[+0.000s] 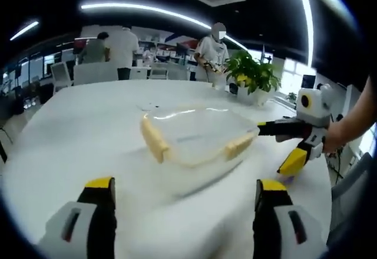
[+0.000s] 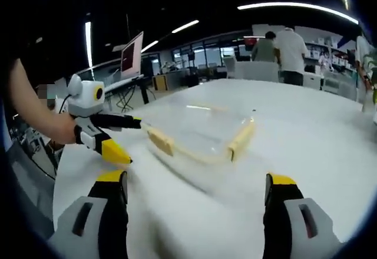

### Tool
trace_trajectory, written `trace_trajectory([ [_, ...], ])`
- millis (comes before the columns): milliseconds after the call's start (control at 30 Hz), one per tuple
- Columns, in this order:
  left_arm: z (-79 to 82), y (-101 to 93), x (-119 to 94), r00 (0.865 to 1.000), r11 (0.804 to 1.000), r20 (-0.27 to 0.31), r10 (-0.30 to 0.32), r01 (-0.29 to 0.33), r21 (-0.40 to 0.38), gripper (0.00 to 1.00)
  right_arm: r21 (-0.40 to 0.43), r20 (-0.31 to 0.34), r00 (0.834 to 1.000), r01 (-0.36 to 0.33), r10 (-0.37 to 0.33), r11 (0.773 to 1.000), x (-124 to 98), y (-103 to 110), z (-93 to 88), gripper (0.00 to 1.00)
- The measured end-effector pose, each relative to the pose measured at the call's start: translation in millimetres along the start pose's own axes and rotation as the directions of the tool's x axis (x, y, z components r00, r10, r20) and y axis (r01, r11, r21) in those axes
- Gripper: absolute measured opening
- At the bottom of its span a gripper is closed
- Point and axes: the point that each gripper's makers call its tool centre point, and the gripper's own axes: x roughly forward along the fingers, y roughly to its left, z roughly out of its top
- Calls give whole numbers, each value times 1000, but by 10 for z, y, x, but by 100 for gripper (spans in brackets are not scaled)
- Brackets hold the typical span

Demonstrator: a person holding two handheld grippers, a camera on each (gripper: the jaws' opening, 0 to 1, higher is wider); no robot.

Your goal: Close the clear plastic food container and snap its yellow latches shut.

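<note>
left gripper view: blurred container (image 1: pixel 197 138) lies lengthwise across, latches (image 1: pixel 154 139) at ends.

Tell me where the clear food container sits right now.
The container sits mid-table, ahead of the left tongs; the right tongs reach its right side.

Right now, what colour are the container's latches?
Pale yellow latches on the clear container, best in the left gripper view.
</note>
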Motion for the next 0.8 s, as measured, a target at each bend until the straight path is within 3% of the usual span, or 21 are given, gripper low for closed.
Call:
trace_trajectory([
  [267,-45,30,-242,1000,999,1,22,-22,-24,95,19,32,998,60,-61,998,-229,-86,97,88],
  [800,0,91,-663,997,994,26,79,-77,-82,92,20,32,996,78,-79,997,-651,0,102,85],
])
